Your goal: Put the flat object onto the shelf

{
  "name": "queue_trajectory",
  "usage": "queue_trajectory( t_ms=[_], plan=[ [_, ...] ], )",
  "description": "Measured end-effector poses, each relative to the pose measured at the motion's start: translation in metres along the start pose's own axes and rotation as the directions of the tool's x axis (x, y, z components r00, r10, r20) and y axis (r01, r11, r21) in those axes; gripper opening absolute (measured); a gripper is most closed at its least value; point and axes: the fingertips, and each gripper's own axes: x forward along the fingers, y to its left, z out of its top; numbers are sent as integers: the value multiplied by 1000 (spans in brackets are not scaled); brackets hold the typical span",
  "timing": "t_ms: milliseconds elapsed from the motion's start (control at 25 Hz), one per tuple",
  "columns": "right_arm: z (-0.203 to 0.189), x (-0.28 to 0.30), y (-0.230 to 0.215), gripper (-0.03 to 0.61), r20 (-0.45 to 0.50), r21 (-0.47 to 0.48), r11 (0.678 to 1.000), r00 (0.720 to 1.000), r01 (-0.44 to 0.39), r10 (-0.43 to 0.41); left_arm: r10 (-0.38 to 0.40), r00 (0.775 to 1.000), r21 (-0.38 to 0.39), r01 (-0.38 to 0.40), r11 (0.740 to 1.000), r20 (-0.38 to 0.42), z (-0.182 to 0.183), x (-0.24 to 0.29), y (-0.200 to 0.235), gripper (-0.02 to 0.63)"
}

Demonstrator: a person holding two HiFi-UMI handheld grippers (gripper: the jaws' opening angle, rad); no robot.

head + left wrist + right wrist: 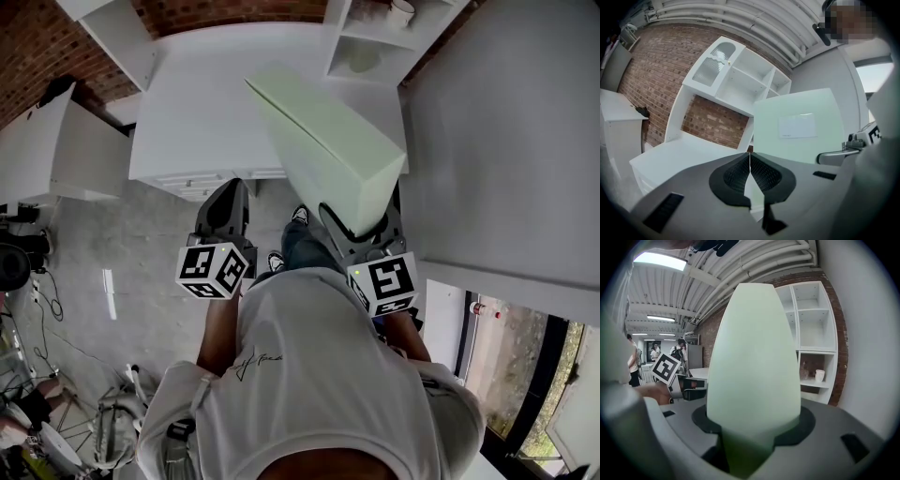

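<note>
A white shelf (pixel 375 42) stands against a brick wall (pixel 56 47) at 1 o'clock in the head view, with open compartments. Below it, at 11 o'clock, runs a white bench (pixel 216 112) with a bare top.

The box (pixel 328 150) is wide, thin and pale mint green, with sharp corners and plain matte faces. It is held on edge in the air over the bench's right end, tilted so that its far corner points to 11 o'clock, well short of the shelf. In the left gripper view its broad face (pixel 801 126) carries a small white label (pixel 797 125).

The right tool (pixel 361 230) clamps the box by its near lower edge; in its own view the green slab (pixel 754 357) rises straight from between the dark pads. The left tool (pixel 225 211) hangs at 9 o'clock of the box, apart from it, its jaws pressed together on nothing (pixel 750 173).

A white mug (pixel 819 375) sits in a lower shelf compartment.
</note>
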Motion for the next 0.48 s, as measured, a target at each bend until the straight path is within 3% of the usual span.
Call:
queue_trajectory(
  t_ms=[240,480],
  plan=[
    [12,48,-25,273,15,27,1000,1000,-10,9,4,1000,22,-4,1000,-1,22,44,24,15],
    [28,98,-59,272,32,47,998,999,-30,29,14,998,27,-16,1000,53,59,98,43,15]
  ],
)
